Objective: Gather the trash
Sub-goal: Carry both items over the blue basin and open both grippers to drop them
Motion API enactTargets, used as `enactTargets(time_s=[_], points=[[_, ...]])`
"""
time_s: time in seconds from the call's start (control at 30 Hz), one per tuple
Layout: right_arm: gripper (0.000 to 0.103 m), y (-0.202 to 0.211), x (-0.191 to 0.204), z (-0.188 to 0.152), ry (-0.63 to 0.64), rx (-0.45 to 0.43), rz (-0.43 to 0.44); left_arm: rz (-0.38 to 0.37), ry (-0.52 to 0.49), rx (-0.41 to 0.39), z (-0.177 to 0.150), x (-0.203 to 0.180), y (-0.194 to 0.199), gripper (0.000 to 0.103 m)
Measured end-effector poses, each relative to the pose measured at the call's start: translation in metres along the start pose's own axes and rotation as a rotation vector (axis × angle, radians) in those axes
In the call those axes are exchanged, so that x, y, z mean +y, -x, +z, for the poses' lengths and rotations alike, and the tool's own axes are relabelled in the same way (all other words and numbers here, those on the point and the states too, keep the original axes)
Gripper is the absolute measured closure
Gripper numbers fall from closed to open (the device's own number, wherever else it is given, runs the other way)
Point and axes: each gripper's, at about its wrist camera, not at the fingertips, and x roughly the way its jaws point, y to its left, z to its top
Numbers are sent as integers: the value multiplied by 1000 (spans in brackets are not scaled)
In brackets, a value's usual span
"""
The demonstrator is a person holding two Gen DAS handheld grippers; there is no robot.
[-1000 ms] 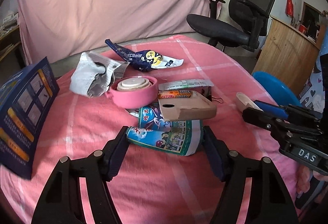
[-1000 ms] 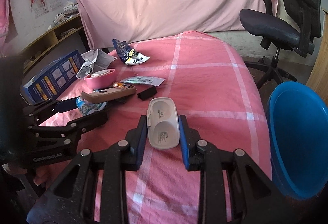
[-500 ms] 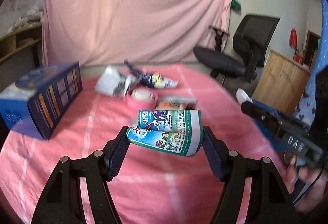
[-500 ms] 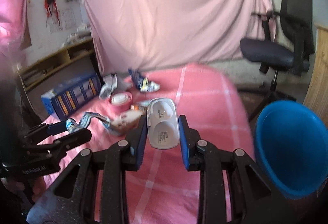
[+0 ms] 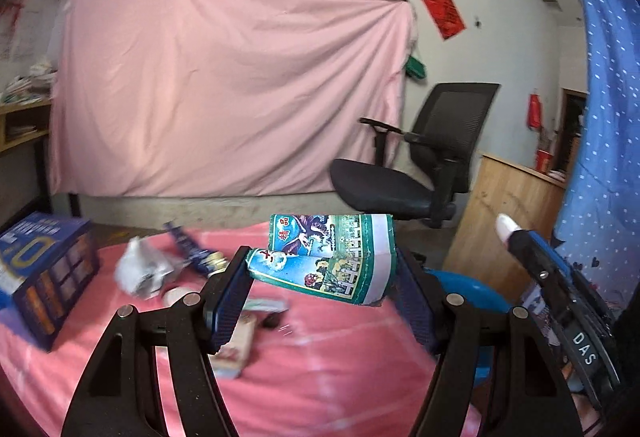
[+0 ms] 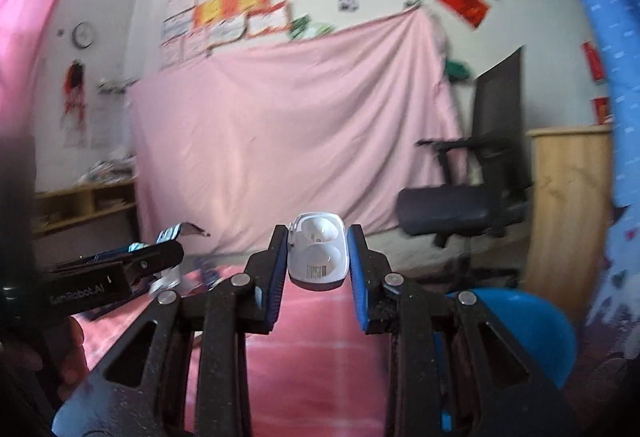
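The blue basin (image 6: 516, 329) waits off the worktop's (image 5: 320, 369) right edge — likely the trash's destination. Lifted clear above the worktop, the left gripper (image 5: 320, 269) clamps the crumpled printed wrapper (image 5: 324, 257); the right gripper (image 6: 318, 257) pinches the white plastic case (image 6: 317, 251).

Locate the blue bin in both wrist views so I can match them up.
Left wrist: blue bin, lower right, mostly hidden behind the left gripper and its printed wrapper.
Right wrist: lower right, beside the right gripper holding the white case.
Shared landmark: black office chair.
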Motion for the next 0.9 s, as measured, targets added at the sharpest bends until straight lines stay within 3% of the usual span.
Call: enactTargets(time_s=[0.2,0.43,0.67,0.9], points=[[60,13,-44,3,-39,-36,-178,-118,-79,-10,9,-56,-34,39],[60,18,-103,-9,-147,39,-330,-236,-74,78,3,-110,-82,39],[60,1,-152,-32,-276,163,-401,-269,-76,220,-16,-140,-131,39],[58,-11,-162,-46,-324,262,-403,-281,-61,367,-29,-146,-169,38]])
